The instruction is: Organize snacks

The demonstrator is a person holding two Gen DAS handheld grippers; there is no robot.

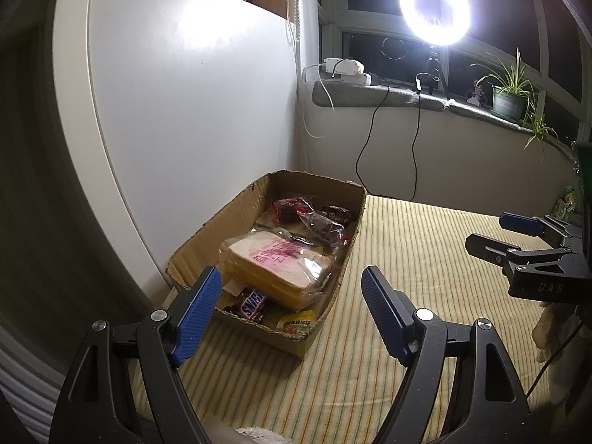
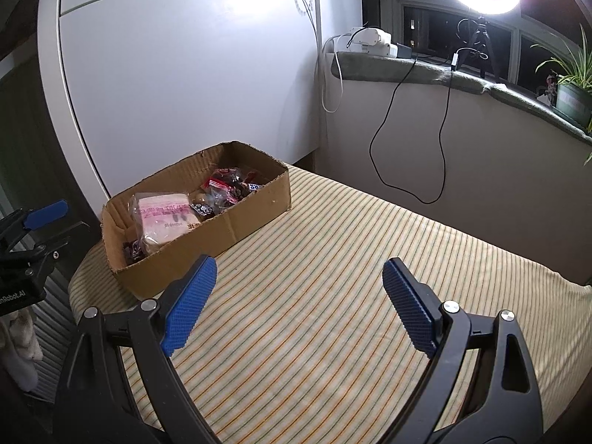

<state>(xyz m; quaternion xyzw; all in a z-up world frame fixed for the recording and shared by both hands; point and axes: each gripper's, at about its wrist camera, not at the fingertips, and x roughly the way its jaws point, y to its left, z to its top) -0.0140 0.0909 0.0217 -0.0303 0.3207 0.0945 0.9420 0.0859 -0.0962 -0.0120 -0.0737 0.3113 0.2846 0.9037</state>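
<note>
Snacks sit packed in cardboard box (image 2: 192, 229) at far-left corner of the desk (image 2: 333, 277), against white panel: bagged bread (image 1: 277, 266), Snickers bar (image 1: 251, 305), red-sealed bags (image 1: 314, 218). Rest of striped cloth looks bare, so sorting seems done or nearly. Left gripper (image 1: 292, 310) & right gripper (image 2: 299, 296) hover w/ fingers apart, holding nothing.

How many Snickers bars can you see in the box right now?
1 for certain: a Snickers bar at the cardboard box's near end, partly under the bagged bread. Others may be hidden beneath the snacks.
</note>
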